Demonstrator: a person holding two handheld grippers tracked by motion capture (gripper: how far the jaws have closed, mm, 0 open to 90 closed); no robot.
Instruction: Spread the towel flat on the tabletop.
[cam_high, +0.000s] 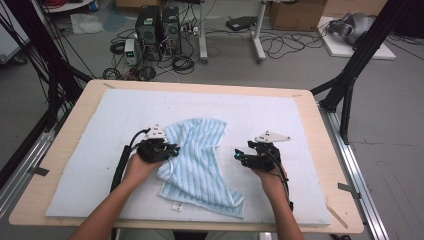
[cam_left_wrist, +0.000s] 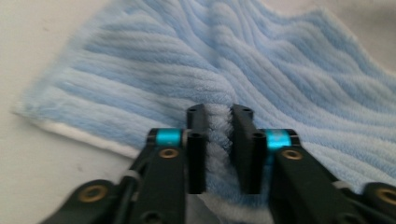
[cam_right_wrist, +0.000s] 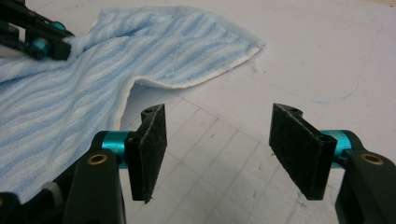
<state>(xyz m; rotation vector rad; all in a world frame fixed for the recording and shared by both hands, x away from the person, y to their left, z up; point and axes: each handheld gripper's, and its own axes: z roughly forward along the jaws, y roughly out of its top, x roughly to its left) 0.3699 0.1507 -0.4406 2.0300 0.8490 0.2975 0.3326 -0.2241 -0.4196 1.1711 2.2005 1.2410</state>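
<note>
A light blue striped towel (cam_high: 200, 160) lies crumpled on the white mat, its white underside showing along one edge (cam_right_wrist: 187, 84). My left gripper (cam_high: 170, 149) is at the towel's left edge and is shut on a pinched ridge of the towel (cam_left_wrist: 219, 126); the fabric bulges up between the two black pads (cam_left_wrist: 196, 149). My right gripper (cam_high: 239, 156) hovers just right of the towel, over bare mat, jaws wide apart with nothing between the pads (cam_right_wrist: 149, 149). In the right gripper view the left gripper (cam_right_wrist: 46, 44) shows at the upper left, at the towel's fold.
The white gridded mat (cam_high: 300, 125) covers most of the wooden table (cam_high: 330, 150). Black frame legs (cam_high: 350, 85) stand at the table's right and left. Computers and cables (cam_high: 157, 30) sit on the floor beyond the far edge.
</note>
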